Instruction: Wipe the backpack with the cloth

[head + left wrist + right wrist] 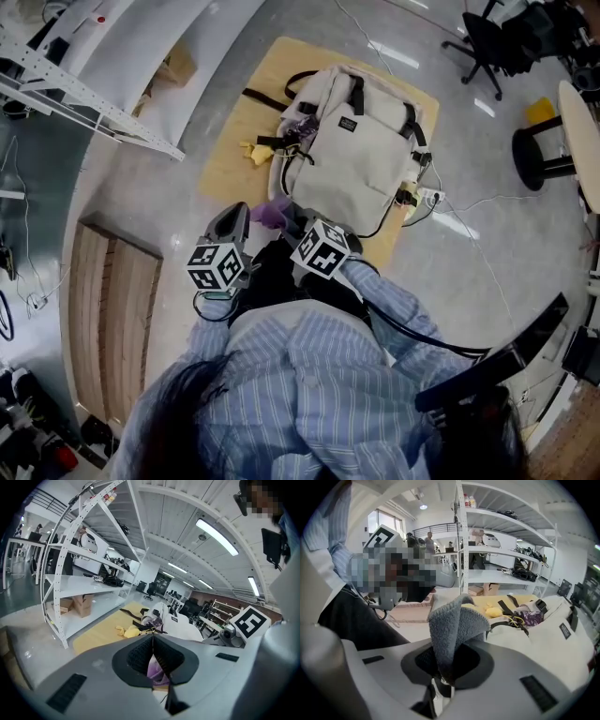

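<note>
A beige backpack (361, 159) lies flat on a yellow board (230, 141) on the floor, also seen in the left gripper view (187, 627) and the right gripper view (553, 634). My right gripper (445, 667) is shut on a folded grey cloth (452, 625) that sticks up out of its jaws. My left gripper (153, 641) is shut, with a purple cloth (157, 670) pinched between its pads. In the head view both grippers (242, 216) (298, 228) hover close to my body, just short of the backpack's near end, and the purple cloth (272, 214) shows between them.
A small yellow thing (255, 152) and black straps lie beside the backpack's left side. A white shelf rack (94, 94) stands at the left, a wooden pallet (108, 319) near my left. A power strip (427, 197), a black stool (539, 155) and an office chair (487, 42) are at the right.
</note>
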The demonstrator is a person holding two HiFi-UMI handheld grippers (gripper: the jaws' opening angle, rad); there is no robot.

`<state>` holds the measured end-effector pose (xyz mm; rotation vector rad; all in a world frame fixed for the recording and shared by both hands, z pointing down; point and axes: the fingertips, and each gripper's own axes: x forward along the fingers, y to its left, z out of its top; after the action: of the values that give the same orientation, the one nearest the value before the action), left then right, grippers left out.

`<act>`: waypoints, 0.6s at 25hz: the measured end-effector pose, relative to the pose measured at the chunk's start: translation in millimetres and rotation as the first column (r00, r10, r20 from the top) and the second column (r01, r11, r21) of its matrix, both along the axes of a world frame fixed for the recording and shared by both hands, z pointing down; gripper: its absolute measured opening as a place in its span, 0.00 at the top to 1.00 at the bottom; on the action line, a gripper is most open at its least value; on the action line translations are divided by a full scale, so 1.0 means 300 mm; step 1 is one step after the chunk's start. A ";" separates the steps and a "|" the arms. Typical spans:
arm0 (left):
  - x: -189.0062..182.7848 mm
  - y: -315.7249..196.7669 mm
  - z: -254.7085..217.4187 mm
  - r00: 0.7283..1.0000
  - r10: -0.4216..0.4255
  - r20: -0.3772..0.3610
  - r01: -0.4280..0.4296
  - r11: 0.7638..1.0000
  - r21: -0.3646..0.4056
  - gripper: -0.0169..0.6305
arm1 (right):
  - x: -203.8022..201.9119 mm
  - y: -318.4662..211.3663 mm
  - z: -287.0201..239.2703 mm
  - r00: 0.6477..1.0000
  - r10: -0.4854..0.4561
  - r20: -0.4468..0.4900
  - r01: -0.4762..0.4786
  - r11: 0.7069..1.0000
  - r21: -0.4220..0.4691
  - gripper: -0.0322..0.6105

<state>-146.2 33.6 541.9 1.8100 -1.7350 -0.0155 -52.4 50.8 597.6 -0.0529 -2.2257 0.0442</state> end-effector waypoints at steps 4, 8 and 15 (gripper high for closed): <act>0.013 0.012 0.002 1.000 -0.006 -0.006 0.006 1.000 0.001 0.97 | 0.046 0.055 0.025 1.000 0.003 -0.011 -0.003 0.999 -0.043 0.87; 0.034 0.020 0.001 1.000 0.001 -0.006 -0.001 1.000 0.002 0.97 | 0.069 0.066 0.011 1.000 0.031 0.001 -0.031 0.997 -0.070 0.87; 0.057 0.015 -0.005 1.000 0.012 -0.005 -0.012 1.000 0.005 0.97 | 0.059 -0.071 -0.167 0.968 0.209 0.138 -0.198 0.976 -0.087 0.87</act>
<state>-128.9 38.2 540.5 1.8228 -1.7221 -0.0194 -34.5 29.4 547.6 0.1375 -2.3690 0.2412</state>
